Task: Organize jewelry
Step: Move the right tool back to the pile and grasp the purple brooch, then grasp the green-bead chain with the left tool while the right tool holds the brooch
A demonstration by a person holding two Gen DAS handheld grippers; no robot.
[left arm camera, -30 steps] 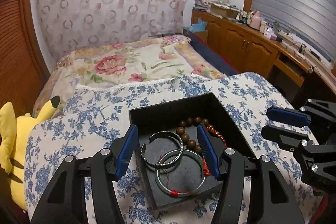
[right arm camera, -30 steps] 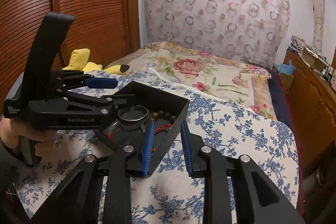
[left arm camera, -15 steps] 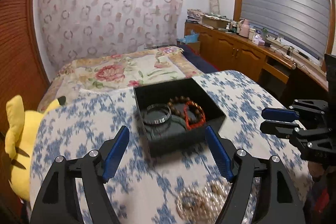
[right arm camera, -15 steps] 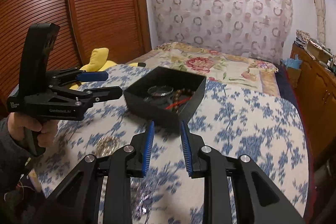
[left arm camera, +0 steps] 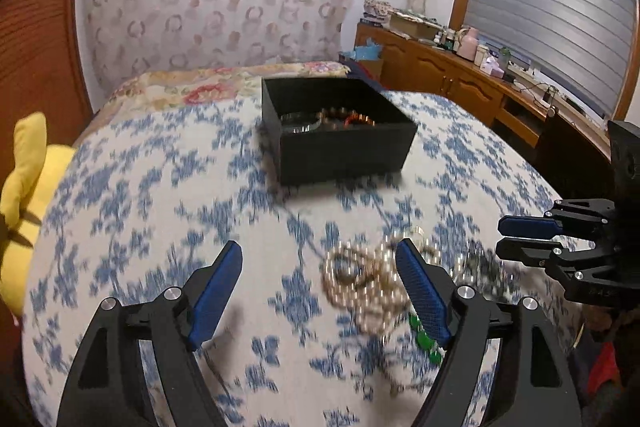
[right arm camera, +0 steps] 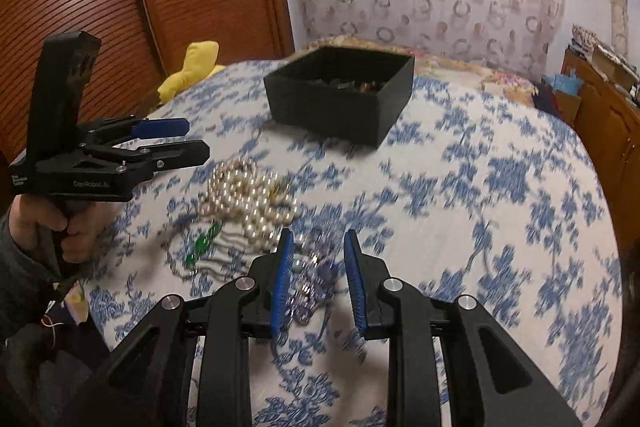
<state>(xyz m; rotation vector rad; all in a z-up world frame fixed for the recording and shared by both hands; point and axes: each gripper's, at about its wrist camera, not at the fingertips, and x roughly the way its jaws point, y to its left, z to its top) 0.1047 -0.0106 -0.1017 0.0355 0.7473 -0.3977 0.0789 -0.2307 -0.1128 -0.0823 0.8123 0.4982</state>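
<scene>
A black open box [left arm camera: 340, 151] [right arm camera: 340, 107] holding bangles and bead bracelets stands far back on the blue-flowered cloth. Nearer lies a heap of pearl necklaces [left arm camera: 360, 279] [right arm camera: 248, 191] with a green beaded piece [left arm camera: 422, 337] [right arm camera: 204, 243] beside it. My left gripper [left arm camera: 320, 251] hovers over the cloth with its jaws opening wide; the pearls lie below its right finger, untouched. My right gripper [right arm camera: 318, 239] holds a narrow gap above a blurred purple-silver chain [right arm camera: 312, 283], gripping nothing. Each gripper shows in the other's view: the right gripper [left arm camera: 500, 237] and the left gripper [right arm camera: 196, 139].
A yellow plush toy [left arm camera: 24, 195] [right arm camera: 196, 67] lies at the cloth's left edge. A person's hand [right arm camera: 60, 227] grips the left tool's handle. Wooden cabinets [left arm camera: 460, 83] with clutter line the right wall, and a wooden slatted door [right arm camera: 140, 7] stands at the left.
Both grippers have drawn back from the black box to the jewelry heap near the front. The left jaws have spread wider. The right jaws kept their narrow gap.
</scene>
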